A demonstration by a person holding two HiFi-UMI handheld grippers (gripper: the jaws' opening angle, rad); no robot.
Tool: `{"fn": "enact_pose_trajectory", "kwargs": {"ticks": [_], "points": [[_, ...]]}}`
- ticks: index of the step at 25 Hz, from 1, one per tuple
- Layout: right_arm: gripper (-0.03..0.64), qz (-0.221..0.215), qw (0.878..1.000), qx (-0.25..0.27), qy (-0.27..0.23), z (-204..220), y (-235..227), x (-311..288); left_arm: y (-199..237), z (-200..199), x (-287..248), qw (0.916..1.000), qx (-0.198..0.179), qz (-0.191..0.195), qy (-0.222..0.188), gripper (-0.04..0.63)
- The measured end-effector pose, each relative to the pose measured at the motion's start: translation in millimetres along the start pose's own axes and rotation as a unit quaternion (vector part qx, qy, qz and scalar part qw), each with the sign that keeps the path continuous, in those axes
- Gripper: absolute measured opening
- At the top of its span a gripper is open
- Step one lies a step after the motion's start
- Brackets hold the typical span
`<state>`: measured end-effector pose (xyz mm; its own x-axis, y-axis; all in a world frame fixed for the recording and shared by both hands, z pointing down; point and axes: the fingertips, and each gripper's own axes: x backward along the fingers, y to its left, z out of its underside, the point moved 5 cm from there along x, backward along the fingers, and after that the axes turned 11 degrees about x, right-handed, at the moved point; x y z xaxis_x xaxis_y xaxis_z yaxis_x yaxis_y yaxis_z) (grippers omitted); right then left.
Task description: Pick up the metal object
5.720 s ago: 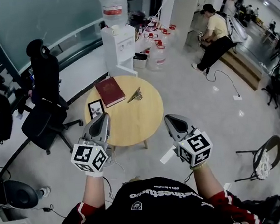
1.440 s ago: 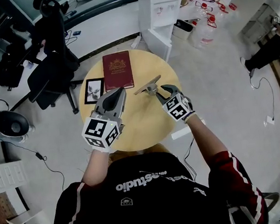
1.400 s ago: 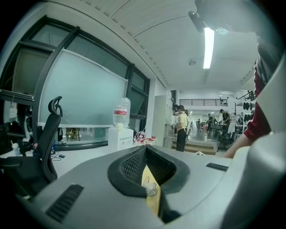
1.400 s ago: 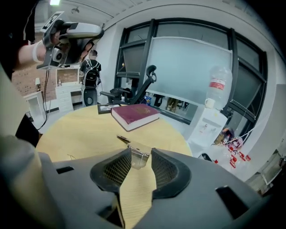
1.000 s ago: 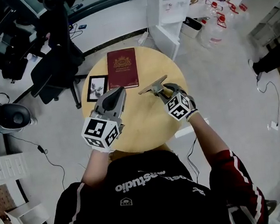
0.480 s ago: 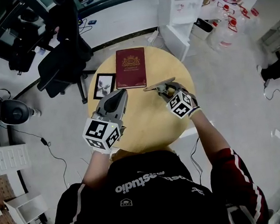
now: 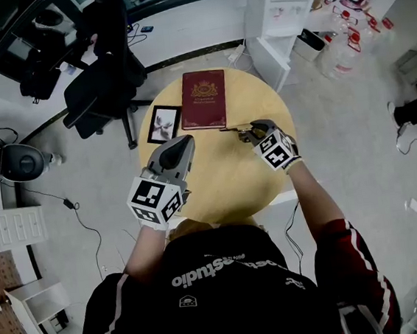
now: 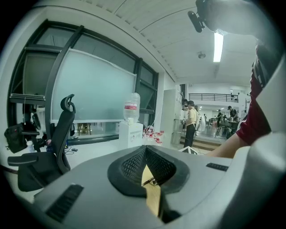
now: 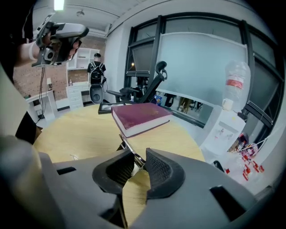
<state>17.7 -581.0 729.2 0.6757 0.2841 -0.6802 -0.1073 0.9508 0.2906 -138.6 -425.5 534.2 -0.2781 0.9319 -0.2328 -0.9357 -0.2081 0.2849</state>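
Note:
The metal object, a thin shiny bar on a small base, lies on the round wooden table just right of the red book. My right gripper is down at it. In the right gripper view the bar runs up between the two black pads, and the jaws of my right gripper are closing round it, with a sliver of gap still showing on the left side. My left gripper hovers over the table's near left part, shut and empty.
A dark red book and a small framed picture lie at the table's far side. A black office chair stands beyond on the left, and a white water dispenser beyond on the right. The near half of the tabletop is bare wood.
My right gripper has pushed forward onto the metal object and its jaws have narrowed round the bar. The left gripper has kept its place over the table.

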Motion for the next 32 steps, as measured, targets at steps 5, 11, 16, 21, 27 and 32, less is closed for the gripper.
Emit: {"fn": "enact_pose_trajectory", "kwargs": {"ticks": [5, 11, 16, 21, 27, 32], "points": [[0.063, -0.009, 1.000, -0.012, 0.015, -6.2, 3.2, 6.2, 0.5, -15.0, 16.2, 1.0000, 0.004, -0.008, -0.003, 0.017], [0.045, -0.023, 0.999, -0.031, 0.032, -11.3, 17.3, 12.2, 0.8, -28.2, 34.6, 0.9999, 0.010, -0.011, -0.001, 0.017], [0.041, -0.006, 0.998, -0.048, 0.034, -11.6, 26.9, 20.7, 1.3, -30.7, 52.5, 0.9999, 0.011, -0.009, -0.005, 0.017], [0.040, 0.008, 0.996, -0.075, 0.044, -14.5, 41.4, 39.2, 0.8, -29.7, 71.9, 0.9998, 0.016, 0.001, -0.009, 0.017], [0.040, 0.042, 0.993, -0.096, 0.048, -25.2, 55.7, 71.7, 2.0, -37.1, 89.1, 0.9993, 0.019, 0.022, -0.025, 0.017], [0.040, 0.078, 0.990, -0.108, 0.050, -31.7, 71.7, 104.0, 0.3, -43.0, 100.7, 0.9982, 0.018, 0.044, -0.037, 0.017]]}}
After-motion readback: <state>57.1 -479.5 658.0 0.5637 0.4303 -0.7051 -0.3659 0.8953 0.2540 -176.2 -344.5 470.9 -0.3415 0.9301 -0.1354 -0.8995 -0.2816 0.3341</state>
